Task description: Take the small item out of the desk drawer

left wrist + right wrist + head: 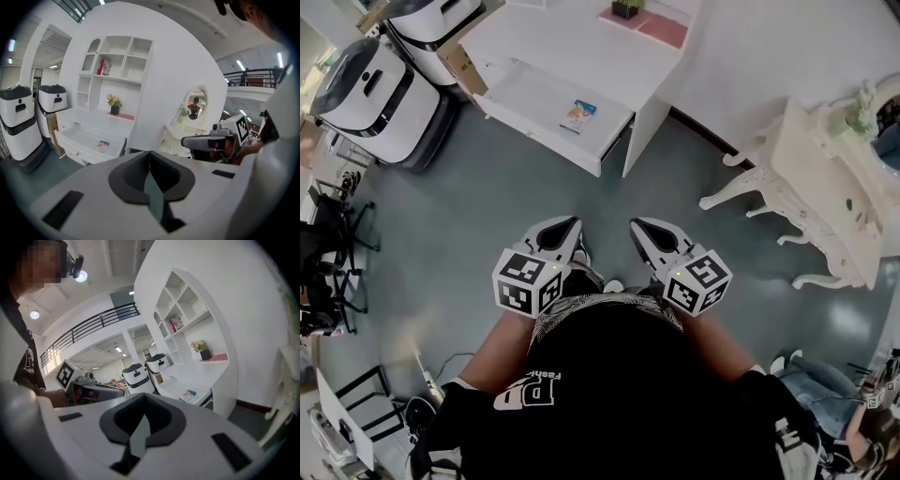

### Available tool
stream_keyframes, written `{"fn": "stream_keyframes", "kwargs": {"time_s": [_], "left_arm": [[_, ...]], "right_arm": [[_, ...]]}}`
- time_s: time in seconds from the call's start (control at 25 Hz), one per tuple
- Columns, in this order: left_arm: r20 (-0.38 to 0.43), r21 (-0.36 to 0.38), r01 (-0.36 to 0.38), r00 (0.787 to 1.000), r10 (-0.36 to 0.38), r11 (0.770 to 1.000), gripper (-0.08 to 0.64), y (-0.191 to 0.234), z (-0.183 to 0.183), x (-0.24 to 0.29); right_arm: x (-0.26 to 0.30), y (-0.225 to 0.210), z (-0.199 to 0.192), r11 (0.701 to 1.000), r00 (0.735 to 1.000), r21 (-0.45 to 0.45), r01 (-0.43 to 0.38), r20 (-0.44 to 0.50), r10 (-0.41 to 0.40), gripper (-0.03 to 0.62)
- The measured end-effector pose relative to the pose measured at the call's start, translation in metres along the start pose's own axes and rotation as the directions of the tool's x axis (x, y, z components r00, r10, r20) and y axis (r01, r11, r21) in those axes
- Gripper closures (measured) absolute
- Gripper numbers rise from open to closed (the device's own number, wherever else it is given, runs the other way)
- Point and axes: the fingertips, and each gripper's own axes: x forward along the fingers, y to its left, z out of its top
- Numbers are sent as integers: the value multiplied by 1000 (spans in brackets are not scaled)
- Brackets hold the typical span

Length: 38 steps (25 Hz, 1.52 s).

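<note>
Grey floor [469, 197] is seen across the room, with white furniture set along its far side. At the left gripper [570, 225] the jaws are pressed together and nothing is held between them. The right gripper [637, 226] is likewise closed and empty. Both are held side by side, a little apart, in front of a person in a black shirt [619, 394]. They are kept above the floor and pointed toward a desk [581, 42], well short of it.

A drawer [520, 94] is open at the desk's front. The item [578, 115], a small flat colourful packet, is laid inside it toward the right end in the head view, well apart from both grippers. On the desk top a potted plant [626, 7] is set beside a pink mat [664, 30]. Shelves [117, 56] are built above the desk, and a red thing [102, 67] is kept in one compartment.

Two white machines [380, 89] are parked left of the drawer, and a brown box [461, 66] is seen between them and the desk. To the right an ornate white table [825, 178] with curved legs is placed, and an oval mirror [197, 101] is fixed over it.
</note>
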Motion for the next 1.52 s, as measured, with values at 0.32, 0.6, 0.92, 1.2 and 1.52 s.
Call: {"fn": "stream_keyframes", "kwargs": {"time_s": [0.32,0.6,0.92,1.2,1.52], "left_arm": [[36,-4,7,999,-7,1000,545,31,30,29],[21,-30,20,1000,-20,999,545,68,43,50],[-24,-17,11,1000,-12,1000,545,118,58,83],[-92,81,-11,996,18,997,545,167,67,117],[-111,59,9,994,-3,998,545,221,92,143]], "right_arm": [[20,-32,18,999,999,-10,47,7,-47,583],[59,-49,26,998,998,-3,61,-27,-61,583],[120,-71,36,998,995,11,54,-86,-53,583],[169,-99,41,998,988,7,67,-142,-65,583],[221,-131,45,994,972,36,108,-215,-98,583]]}}
